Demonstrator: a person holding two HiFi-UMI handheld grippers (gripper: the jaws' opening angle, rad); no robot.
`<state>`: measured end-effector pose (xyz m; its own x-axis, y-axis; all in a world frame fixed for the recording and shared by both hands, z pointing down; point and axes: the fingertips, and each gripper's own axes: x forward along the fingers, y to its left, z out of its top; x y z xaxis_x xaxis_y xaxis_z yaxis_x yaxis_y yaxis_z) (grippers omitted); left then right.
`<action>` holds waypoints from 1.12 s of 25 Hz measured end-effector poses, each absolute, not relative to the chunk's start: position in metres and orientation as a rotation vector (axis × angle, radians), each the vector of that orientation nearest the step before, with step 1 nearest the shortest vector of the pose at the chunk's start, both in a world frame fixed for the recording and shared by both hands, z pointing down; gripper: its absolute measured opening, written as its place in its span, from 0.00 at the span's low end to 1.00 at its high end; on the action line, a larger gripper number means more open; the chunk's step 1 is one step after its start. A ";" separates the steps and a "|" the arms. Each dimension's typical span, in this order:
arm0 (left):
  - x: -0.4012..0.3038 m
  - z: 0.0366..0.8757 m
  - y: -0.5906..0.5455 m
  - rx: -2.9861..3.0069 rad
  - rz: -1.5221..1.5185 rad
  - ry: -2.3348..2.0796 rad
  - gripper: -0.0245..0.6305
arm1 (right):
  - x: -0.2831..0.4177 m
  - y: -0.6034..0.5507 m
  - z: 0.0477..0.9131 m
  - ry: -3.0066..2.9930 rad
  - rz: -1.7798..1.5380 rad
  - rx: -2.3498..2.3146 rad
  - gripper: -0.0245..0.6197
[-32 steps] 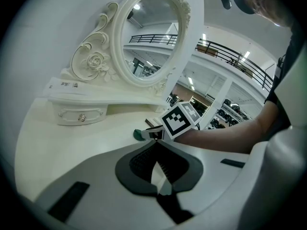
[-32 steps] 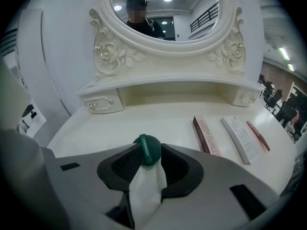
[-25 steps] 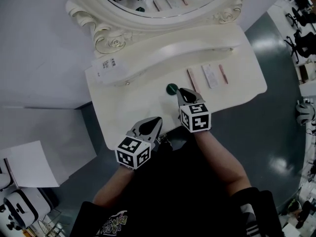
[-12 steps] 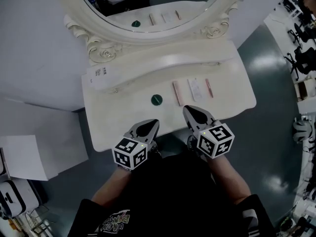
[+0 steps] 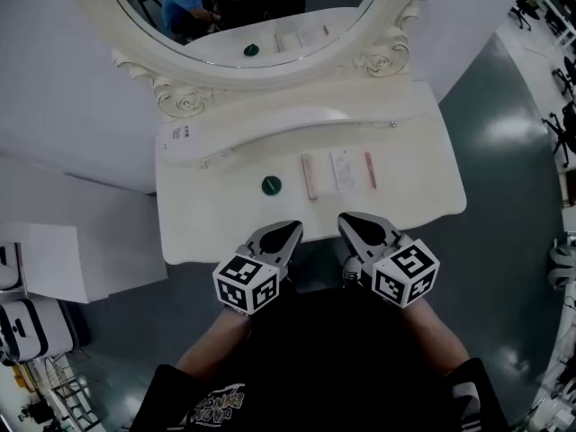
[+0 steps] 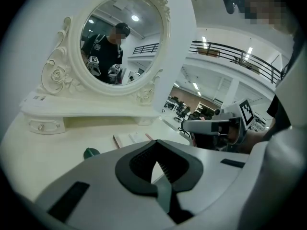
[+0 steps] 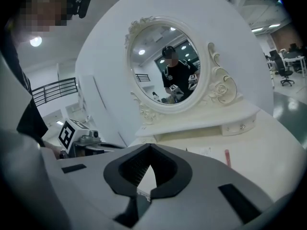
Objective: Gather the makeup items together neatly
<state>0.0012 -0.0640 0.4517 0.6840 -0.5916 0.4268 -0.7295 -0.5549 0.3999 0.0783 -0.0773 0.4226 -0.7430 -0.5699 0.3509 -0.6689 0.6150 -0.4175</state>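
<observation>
Jaws of the left gripper (image 5: 284, 233) stand together at the tips, with only the hollow of the pads between them and nothing held. The right gripper (image 5: 353, 224) is likewise closed and empty. Both hang side by side at the near edge of the cream dressing table (image 5: 207, 214), well apart from every item, each with its marker cube toward the person.

Just ahead of the left gripper, and not touching it, a small round green item (image 5: 271, 185) sits alone on the tabletop. Ahead of the right gripper three flat items lie in a row, parallel, with narrow gaps between them. A long pink-edged case (image 5: 309, 176) is ahead and a little to that gripper's left. A white flat packet (image 5: 342, 170) is straight ahead of it. A thin red stick (image 5: 370, 170) is ahead and slightly to its right. The green item stays clear of the row, on the side toward the left gripper.

Beyond them a curved raised shelf (image 5: 297, 124) runs across the table, with a small printed label (image 5: 175, 135) far ahead and to the left of the left gripper. Farthest from both grippers stands an oval mirror (image 5: 243, 7) in a carved cream frame, reflecting the items and the person.
</observation>
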 end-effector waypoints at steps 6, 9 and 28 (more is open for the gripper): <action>0.043 0.447 -0.047 2.304 0.283 -1.084 0.05 | 0.113 -0.062 0.424 -2.683 0.785 0.905 0.08; 0.066 0.451 -0.032 2.276 0.260 -1.124 0.05 | 0.132 -0.050 0.428 -2.684 0.770 0.839 0.08; 0.102 0.450 0.041 2.246 0.241 -1.236 0.05 | 0.153 0.017 0.436 -2.695 0.817 0.648 0.08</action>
<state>0.1025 0.0413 0.4496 0.5591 -0.7217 0.4080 -0.8221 -0.4189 0.3856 0.1529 0.0175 0.4364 -0.8696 -0.3414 0.3568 -0.4821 0.7435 -0.4635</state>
